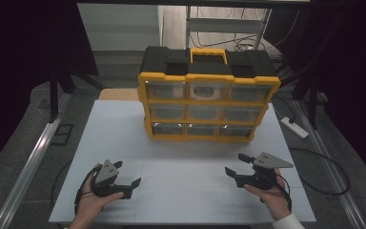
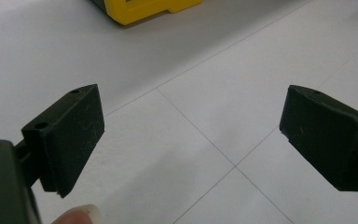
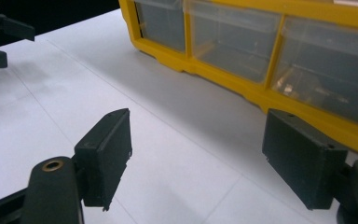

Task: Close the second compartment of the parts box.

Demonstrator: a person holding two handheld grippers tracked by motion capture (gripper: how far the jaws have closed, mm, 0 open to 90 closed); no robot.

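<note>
A yellow and black organiser cabinet (image 1: 208, 95) with several clear drawers stands at the far middle of the white table (image 1: 114, 138). Its top middle drawer (image 1: 204, 90) holds something pale and round. My left gripper (image 1: 127, 172) rests in a hand near the front left, open, with nothing between its jaws. The left gripper view shows the left gripper (image 2: 191, 135) over bare table, with a yellow cabinet corner (image 2: 140, 9) at the top. My right gripper (image 1: 235, 163) is at the front right, open and holding nothing. The right gripper (image 3: 198, 154) points at the cabinet's bottom drawers (image 3: 233, 42).
A white power strip (image 1: 294, 127) and cables lie on the floor to the right of the table. A metal rail (image 1: 33, 157) runs along the floor at the left. The other gripper (image 3: 0, 32) appears far off in the right gripper view.
</note>
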